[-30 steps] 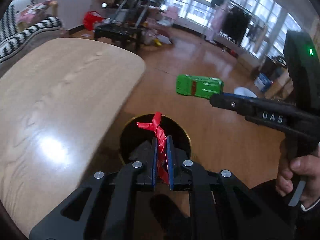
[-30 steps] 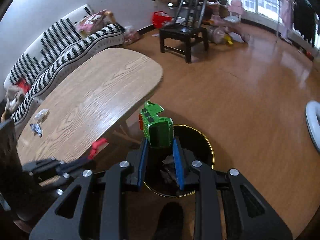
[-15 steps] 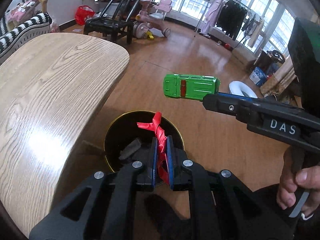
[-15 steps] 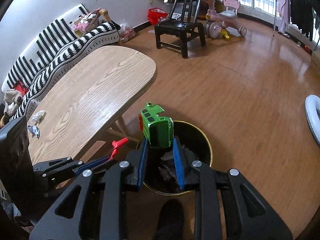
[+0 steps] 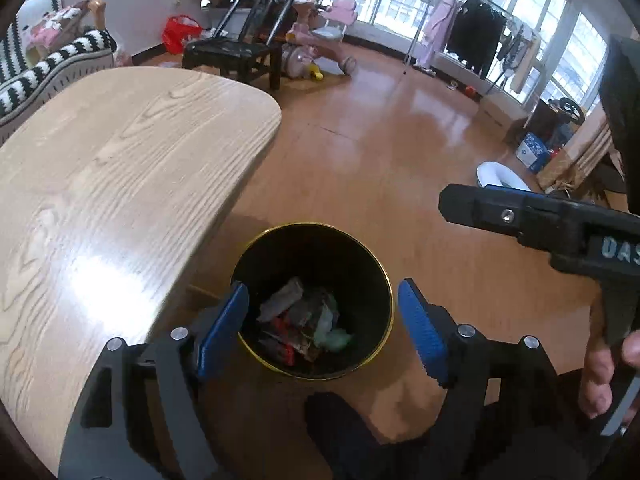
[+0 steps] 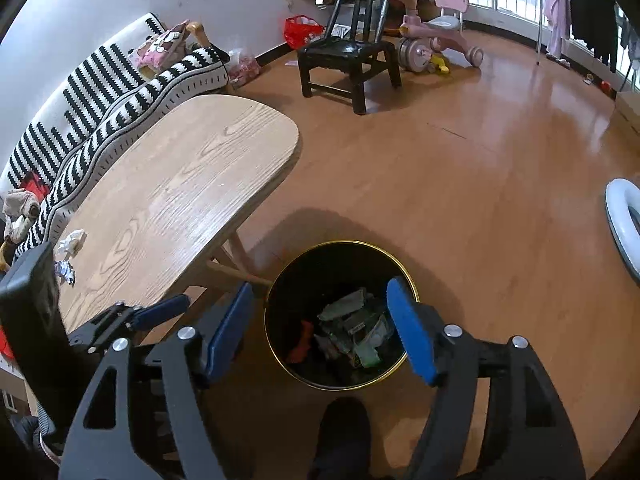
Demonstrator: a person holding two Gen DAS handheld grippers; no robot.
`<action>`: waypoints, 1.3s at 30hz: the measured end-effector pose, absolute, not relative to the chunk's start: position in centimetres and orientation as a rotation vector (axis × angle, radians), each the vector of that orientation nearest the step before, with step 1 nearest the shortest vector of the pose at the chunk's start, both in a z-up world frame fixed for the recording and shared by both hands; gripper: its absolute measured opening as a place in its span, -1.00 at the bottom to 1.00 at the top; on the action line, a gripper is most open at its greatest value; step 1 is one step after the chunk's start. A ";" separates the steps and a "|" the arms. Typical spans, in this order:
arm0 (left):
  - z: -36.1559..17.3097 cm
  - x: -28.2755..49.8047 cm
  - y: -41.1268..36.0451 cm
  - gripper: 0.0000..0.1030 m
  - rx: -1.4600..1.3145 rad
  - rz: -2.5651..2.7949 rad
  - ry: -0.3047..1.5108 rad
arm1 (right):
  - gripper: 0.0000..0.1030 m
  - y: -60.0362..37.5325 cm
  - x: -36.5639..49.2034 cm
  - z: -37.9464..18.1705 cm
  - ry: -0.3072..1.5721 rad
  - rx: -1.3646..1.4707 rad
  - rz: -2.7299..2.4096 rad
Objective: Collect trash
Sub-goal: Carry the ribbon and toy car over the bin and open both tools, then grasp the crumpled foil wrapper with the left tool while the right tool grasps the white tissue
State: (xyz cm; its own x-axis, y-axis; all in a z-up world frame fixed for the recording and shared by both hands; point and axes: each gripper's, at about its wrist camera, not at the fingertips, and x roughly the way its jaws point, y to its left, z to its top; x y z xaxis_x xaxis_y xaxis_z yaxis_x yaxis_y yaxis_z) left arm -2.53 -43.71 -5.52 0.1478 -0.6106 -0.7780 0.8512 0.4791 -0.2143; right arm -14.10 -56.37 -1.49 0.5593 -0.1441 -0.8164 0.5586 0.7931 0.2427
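Note:
A black bin with a gold rim [image 5: 240, 344] [image 6: 269, 344] stands on the floor beside the wooden table [image 5: 100, 184] [image 6: 168, 200]. Inside lie a red scrap [image 5: 282, 326] [image 6: 301, 344], a green piece [image 5: 336, 338] [image 6: 366, 356] and grey wrappers. My left gripper [image 5: 322, 320] hovers over the bin, its jaws opening, nothing between its blue pads. My right gripper [image 6: 322, 322] also hangs above the bin, jaws opening and empty; in the left wrist view only its finger [image 5: 500, 214] shows at the right. Crumpled white paper [image 6: 71, 240] and a foil scrap [image 6: 66, 270] lie on the table's near left end.
A black chair [image 6: 348, 52], a pink tricycle [image 6: 436, 44], a red bag [image 6: 302, 30] and a striped sofa [image 6: 120, 92] stand at the back. A white round object [image 6: 620, 220] lies on the floor at the right. A clothes rack [image 5: 476, 36] lines the windows. A dark shoe [image 6: 340, 428] shows below the bin.
Both grippers have opened. The red strip dropped from the left one and the green toy car from the right one; both now lie in the bin.

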 end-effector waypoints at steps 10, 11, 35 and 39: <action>-2.0 0.1 -35.7 0.73 0.175 -0.912 0.903 | 0.45 -53.7 -11.9 -0.9 0.875 0.435 -0.351; -1.7 0.8 -34.2 0.74 0.152 -0.874 0.898 | 0.45 -53.1 -11.4 -0.9 0.878 0.418 -0.337; -5.5 21.8 -15.1 0.78 -0.124 0.076 0.989 | 0.58 -37.7 -2.3 -0.8 0.941 0.131 0.014; -6.5 22.0 -14.5 0.64 -0.118 0.070 1.007 | 0.58 -37.1 -1.7 -0.7 0.937 0.117 0.033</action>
